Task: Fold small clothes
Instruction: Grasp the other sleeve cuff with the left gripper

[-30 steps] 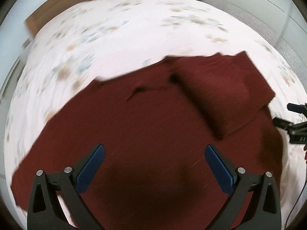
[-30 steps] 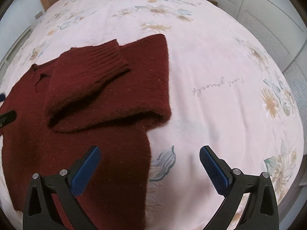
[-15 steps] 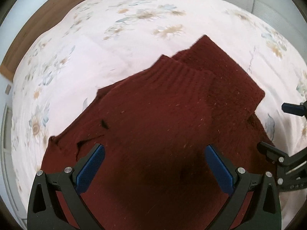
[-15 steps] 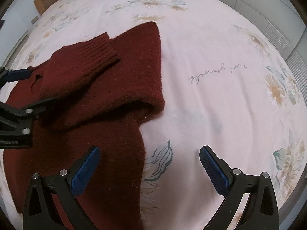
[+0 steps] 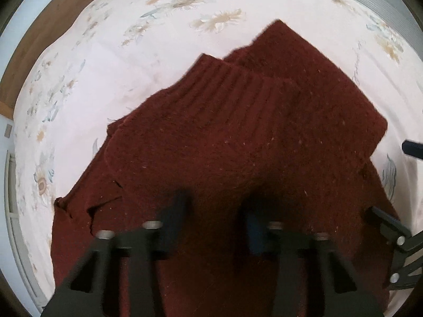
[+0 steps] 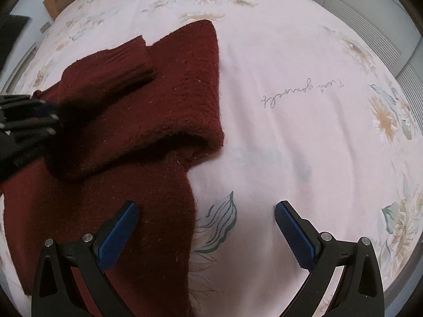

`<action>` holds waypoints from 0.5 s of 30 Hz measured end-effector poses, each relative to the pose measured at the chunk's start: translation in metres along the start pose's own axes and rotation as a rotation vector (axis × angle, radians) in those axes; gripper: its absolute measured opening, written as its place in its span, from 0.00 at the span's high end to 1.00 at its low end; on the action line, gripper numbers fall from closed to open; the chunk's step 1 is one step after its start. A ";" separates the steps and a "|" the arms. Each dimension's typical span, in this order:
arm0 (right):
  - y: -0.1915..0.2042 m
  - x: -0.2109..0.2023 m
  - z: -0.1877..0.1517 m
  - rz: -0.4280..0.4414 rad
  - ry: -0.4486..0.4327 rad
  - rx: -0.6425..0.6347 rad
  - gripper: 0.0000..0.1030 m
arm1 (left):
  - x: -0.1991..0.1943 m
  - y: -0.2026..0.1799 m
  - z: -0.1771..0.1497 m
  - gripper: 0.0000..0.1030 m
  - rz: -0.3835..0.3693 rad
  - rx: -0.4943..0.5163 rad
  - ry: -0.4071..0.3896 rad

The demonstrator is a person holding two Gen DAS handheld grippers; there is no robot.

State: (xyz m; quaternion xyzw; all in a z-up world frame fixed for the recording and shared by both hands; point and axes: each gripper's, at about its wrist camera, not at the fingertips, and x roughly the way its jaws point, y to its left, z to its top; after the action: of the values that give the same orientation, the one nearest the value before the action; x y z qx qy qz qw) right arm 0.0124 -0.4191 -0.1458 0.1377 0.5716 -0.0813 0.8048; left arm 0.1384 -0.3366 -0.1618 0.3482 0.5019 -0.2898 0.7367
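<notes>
Hovering, left gripper (image 5: pixel 215 219): its blurred fingers are standing a narrow gap apart over the sweater; whether they are pinching knit, I cannot tell.
Right gripper (image 6: pixel 206 227): its jaws are gaping wide, holding nothing, left pad (image 6: pixel 119 231) over the hem.
Sweater (image 6: pixel 127 137): the dark red knit is lying flat ahead of both grippers, one sleeve (image 5: pixel 238 100) folded across the body, ribbed cuff on top.
Bedsheet (image 6: pixel 304 132): the pale floral cloth is spreading beyond, beneath everything.

Bed (image 6: pixel 304 137) w/ pale floral sheet; dark red sweater (image 6: pixel 148 111) lies on it, sleeves folded over.
</notes>
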 end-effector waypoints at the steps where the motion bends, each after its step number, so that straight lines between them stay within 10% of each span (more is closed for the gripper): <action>1: 0.000 0.000 0.001 0.000 -0.001 0.001 0.00 | -0.005 0.005 -0.002 0.87 0.003 -0.020 -0.020; 12: 0.014 0.015 0.035 -0.002 -0.030 0.003 0.07 | -0.060 0.087 -0.058 0.87 -0.046 -0.292 -0.168; 15: 0.016 0.015 0.043 0.012 -0.049 0.029 0.71 | -0.067 0.110 -0.075 0.87 -0.042 -0.386 -0.193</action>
State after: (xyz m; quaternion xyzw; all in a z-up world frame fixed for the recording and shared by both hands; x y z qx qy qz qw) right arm 0.0603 -0.4173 -0.1448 0.1509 0.5496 -0.0881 0.8170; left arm 0.1612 -0.2061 -0.0932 0.1611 0.4825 -0.2356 0.8281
